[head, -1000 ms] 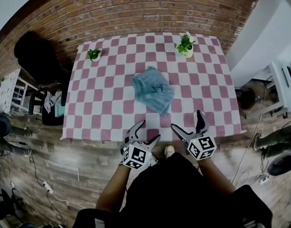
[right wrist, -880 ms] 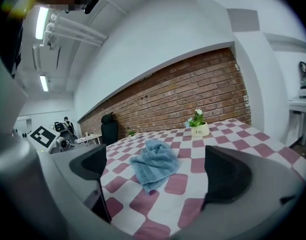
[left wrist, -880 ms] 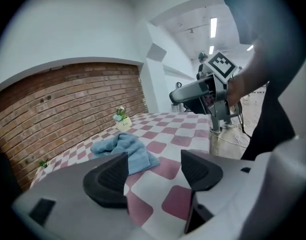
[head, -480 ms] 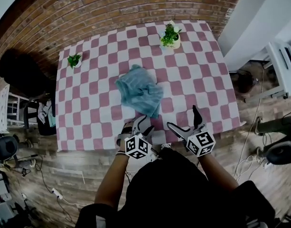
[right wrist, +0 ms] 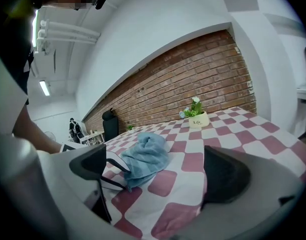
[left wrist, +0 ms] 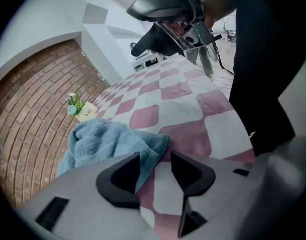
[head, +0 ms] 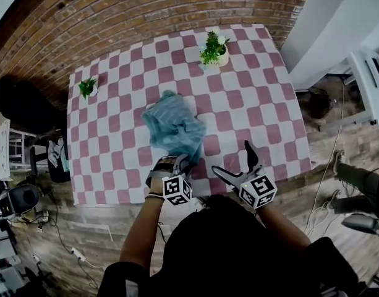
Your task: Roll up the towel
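A crumpled blue towel (head: 170,127) lies in the middle of the pink-and-white checked table (head: 257,104). My left gripper (head: 178,164) is down at the towel's near corner. In the left gripper view its jaws (left wrist: 156,159) have just been closing; the towel corner (left wrist: 143,146) lies between them against the left jaw, and bare cloth shows before the right jaw. My right gripper (head: 234,159) hovers wide open over the table's near edge, to the right of the towel, holding nothing. The right gripper view shows the towel (right wrist: 145,156) ahead, between its spread jaws (right wrist: 155,169).
A potted plant in a white pot (head: 212,48) stands at the table's far side, and a smaller one (head: 87,86) at the far left corner. A brick wall runs behind the table. A black chair (head: 22,104) stands left of it.
My left gripper has moved forward and down to the towel's near corner, rolled over, and its jaws have narrowed. The right gripper has shifted a little forward, still wide open.
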The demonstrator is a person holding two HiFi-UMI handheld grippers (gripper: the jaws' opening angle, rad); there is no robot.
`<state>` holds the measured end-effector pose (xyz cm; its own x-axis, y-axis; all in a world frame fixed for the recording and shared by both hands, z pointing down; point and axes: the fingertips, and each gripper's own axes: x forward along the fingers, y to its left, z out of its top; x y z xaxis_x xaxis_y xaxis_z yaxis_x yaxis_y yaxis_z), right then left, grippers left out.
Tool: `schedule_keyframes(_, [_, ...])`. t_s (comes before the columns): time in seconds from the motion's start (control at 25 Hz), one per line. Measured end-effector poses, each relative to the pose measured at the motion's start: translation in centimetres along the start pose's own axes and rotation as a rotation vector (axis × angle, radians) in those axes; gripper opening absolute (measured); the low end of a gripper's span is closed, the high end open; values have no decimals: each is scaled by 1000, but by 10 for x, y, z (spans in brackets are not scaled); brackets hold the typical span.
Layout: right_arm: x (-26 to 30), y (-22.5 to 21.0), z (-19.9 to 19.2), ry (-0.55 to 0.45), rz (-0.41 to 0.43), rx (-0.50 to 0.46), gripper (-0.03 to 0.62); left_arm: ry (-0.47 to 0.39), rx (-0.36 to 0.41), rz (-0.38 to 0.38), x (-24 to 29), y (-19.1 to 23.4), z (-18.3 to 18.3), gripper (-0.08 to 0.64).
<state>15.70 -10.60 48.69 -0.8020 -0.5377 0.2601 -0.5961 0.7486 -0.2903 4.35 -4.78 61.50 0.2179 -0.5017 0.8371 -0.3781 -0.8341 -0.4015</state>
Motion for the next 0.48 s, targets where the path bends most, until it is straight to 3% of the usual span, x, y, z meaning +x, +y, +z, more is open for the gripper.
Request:
schedule_keyframes(0.04, [0, -3, 0, 1, 2, 2, 589, 5, -2, -6, 1, 0, 1, 188])
schedule_keyframes(0.12, [1, -10, -1, 2, 5, 5, 589, 10, -8, -3, 2, 0, 2, 77])
schedule_keyframes(0.16, [1, -13, 0, 1, 6, 7, 589, 13, -8, -4, 3, 0, 2, 62])
schedule_keyframes(0.48, [4, -13, -6, 16, 45, 19, 589, 7, -68, -1, -14, 12, 9, 41])
